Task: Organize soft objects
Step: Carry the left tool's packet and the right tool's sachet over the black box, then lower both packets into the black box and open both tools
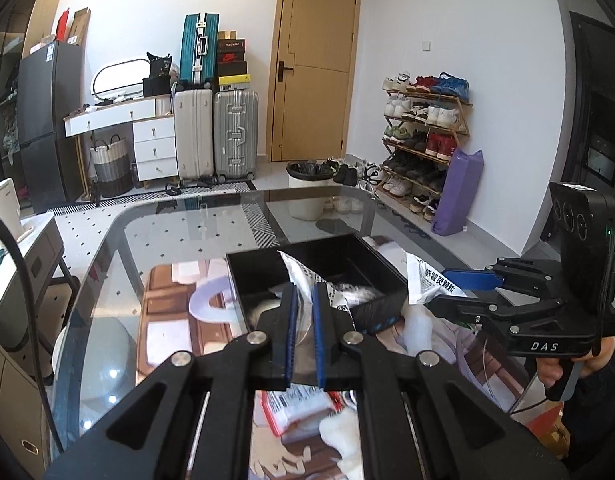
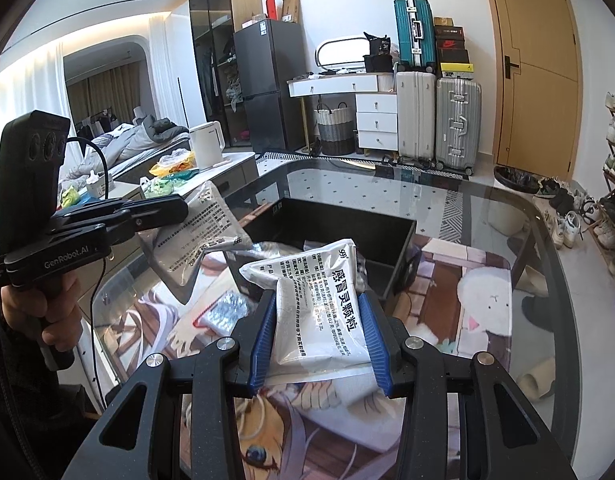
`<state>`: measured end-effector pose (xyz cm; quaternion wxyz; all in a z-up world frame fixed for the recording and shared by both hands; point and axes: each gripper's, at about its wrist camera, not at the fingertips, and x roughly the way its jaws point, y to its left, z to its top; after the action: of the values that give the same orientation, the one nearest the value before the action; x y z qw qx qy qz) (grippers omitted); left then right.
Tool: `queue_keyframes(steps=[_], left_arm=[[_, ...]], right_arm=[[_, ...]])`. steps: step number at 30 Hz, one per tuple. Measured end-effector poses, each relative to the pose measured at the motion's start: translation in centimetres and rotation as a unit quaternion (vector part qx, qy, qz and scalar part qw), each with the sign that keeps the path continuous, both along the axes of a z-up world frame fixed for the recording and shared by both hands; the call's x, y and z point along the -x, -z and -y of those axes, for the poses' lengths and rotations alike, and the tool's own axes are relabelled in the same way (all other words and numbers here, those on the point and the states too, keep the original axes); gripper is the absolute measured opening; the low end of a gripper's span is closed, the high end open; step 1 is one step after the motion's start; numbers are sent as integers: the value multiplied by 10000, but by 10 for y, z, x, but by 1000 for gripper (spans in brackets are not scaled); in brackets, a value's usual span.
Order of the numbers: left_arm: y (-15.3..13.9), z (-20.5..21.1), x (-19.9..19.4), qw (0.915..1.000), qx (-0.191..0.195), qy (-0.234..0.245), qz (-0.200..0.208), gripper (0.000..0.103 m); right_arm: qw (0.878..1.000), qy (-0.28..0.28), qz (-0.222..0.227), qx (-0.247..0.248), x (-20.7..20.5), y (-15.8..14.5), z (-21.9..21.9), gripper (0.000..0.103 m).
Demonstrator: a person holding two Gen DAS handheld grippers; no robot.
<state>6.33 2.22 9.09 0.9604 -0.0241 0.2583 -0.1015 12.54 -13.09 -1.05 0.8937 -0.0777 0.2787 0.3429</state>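
My left gripper (image 1: 303, 292) is shut on a white medicine sachet (image 1: 303, 276), held just in front of the open black box (image 1: 263, 270). In the right wrist view the same left gripper (image 2: 183, 208) holds that sachet (image 2: 199, 240) up at the left. My right gripper (image 2: 317, 320) is shut on a second white sachet with blue Chinese print (image 2: 319, 300), held above the mat just before the black box (image 2: 401, 248). It also shows in the left wrist view (image 1: 443, 292) with its sachet (image 1: 431, 284) right of the box.
The box stands on a glass table (image 1: 179, 232) with a printed anime mat (image 2: 483, 296). More packets (image 1: 299, 408) and a foil blister pack (image 2: 227, 308) lie on the mat. Suitcases, a door, a bin and a shoe rack stand beyond.
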Motion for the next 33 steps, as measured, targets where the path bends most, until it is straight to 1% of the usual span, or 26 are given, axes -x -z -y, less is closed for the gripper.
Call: queue_keyframes(steps=[9, 13, 25, 30, 33], left_arm=[[-5, -9, -28, 9998, 132, -133, 75, 5], [-2, -10, -40, 9997, 99, -189, 70, 5], [14, -5, -76, 9997, 98, -186, -116, 5], [18, -1, -90, 9997, 82, -154, -190, 5], [22, 1, -97, 9996, 47, -123, -238, 5]], right_arm=[[10000, 17, 15, 13, -22, -7, -13, 42], [10000, 6, -10, 24, -35, -7, -20, 42], [9999, 16, -116, 117, -72, 1, -37, 42], [9998, 47, -177, 35, -84, 5, -40, 42], [9998, 99, -162, 71, -91, 8, -43, 42]])
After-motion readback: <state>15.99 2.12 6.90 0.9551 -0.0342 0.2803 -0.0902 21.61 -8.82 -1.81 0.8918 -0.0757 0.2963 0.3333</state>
